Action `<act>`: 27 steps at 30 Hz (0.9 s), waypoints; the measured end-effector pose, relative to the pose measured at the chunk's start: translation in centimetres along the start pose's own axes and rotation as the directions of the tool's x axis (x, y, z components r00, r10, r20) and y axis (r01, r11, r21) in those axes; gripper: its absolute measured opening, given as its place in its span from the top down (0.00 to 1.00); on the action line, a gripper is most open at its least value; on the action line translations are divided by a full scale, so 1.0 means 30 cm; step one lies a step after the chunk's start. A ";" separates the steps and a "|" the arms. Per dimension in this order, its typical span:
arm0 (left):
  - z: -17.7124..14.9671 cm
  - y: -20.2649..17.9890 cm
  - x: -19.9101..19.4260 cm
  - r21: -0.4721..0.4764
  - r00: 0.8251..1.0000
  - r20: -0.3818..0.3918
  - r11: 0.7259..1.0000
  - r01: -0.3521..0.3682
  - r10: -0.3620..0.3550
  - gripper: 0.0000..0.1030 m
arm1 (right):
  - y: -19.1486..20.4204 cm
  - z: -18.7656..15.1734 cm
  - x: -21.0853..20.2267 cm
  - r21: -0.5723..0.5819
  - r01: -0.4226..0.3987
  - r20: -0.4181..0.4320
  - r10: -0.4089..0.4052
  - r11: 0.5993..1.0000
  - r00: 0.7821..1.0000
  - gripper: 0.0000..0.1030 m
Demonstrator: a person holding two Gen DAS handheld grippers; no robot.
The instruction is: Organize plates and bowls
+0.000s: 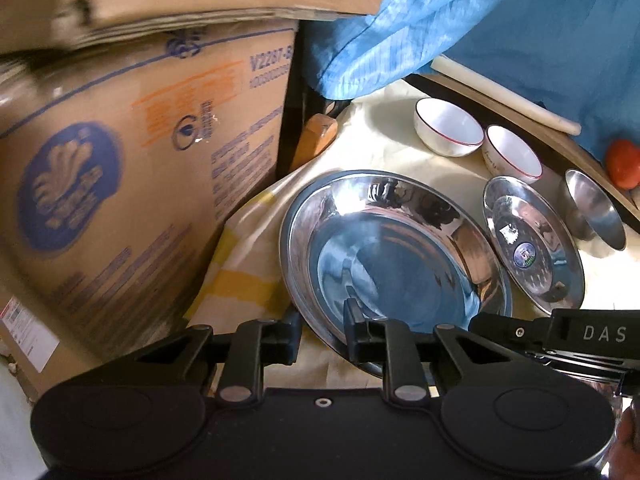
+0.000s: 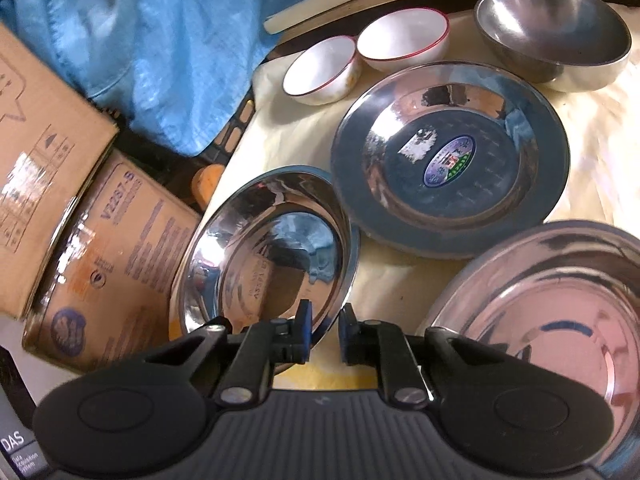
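A large shiny steel plate point(image 1: 392, 248) lies on the cream cloth. My left gripper point(image 1: 324, 332) is shut on its near left rim. In the right wrist view the same plate point(image 2: 272, 248) looks tilted, and my right gripper point(image 2: 324, 332) is shut on its near right rim. The right gripper's housing point(image 1: 592, 334) shows at that plate's right edge. A smaller steel plate with a sticker point(image 2: 448, 156) sits just beyond. Behind it stand two white red-rimmed bowls point(image 2: 320, 68) point(image 2: 402, 38) and a steel bowl point(image 2: 552, 36). Another large steel plate point(image 2: 552, 340) lies to the right.
Stacked cardboard boxes point(image 1: 120, 184) rise close on the left of the held plate. Blue fabric point(image 1: 480, 32) hangs at the back. A white rod point(image 1: 504, 92) lies on a wooden board, with a red round thing point(image 1: 624, 164) beyond. An orange wooden piece point(image 1: 318, 136) pokes out beside the boxes.
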State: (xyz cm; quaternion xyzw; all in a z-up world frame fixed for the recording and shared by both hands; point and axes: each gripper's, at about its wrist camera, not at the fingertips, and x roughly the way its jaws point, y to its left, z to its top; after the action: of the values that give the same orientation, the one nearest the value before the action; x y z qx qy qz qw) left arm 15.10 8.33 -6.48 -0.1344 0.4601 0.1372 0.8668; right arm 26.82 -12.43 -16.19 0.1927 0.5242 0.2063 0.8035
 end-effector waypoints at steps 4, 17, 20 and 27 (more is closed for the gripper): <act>-0.023 0.013 -0.032 -0.017 1.000 -0.002 1.000 0.000 0.000 0.78 | 0.011 -0.035 -0.028 -0.027 -0.016 0.005 0.016 0.999 1.000 0.85; -0.081 -0.071 -0.144 0.042 0.995 0.054 0.996 0.081 -0.083 0.78 | -0.034 -0.124 -0.231 -0.069 -0.008 0.130 0.017 0.998 0.991 0.84; -0.092 -0.139 -0.151 0.098 0.990 0.049 0.987 0.128 -0.134 0.78 | -0.087 -0.147 -0.306 -0.032 0.021 0.174 -0.015 0.999 0.985 0.84; -0.133 -0.309 -0.150 0.232 0.971 0.001 0.945 0.231 -0.238 0.78 | -0.220 -0.220 -0.434 0.097 0.080 0.244 -0.102 0.992 0.964 0.84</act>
State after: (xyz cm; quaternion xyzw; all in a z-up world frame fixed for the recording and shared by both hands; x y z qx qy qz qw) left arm 12.99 -2.19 -3.91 -0.0846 0.4412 -0.0192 0.8932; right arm 16.82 -24.31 -12.22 0.2273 0.4361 0.1205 0.8623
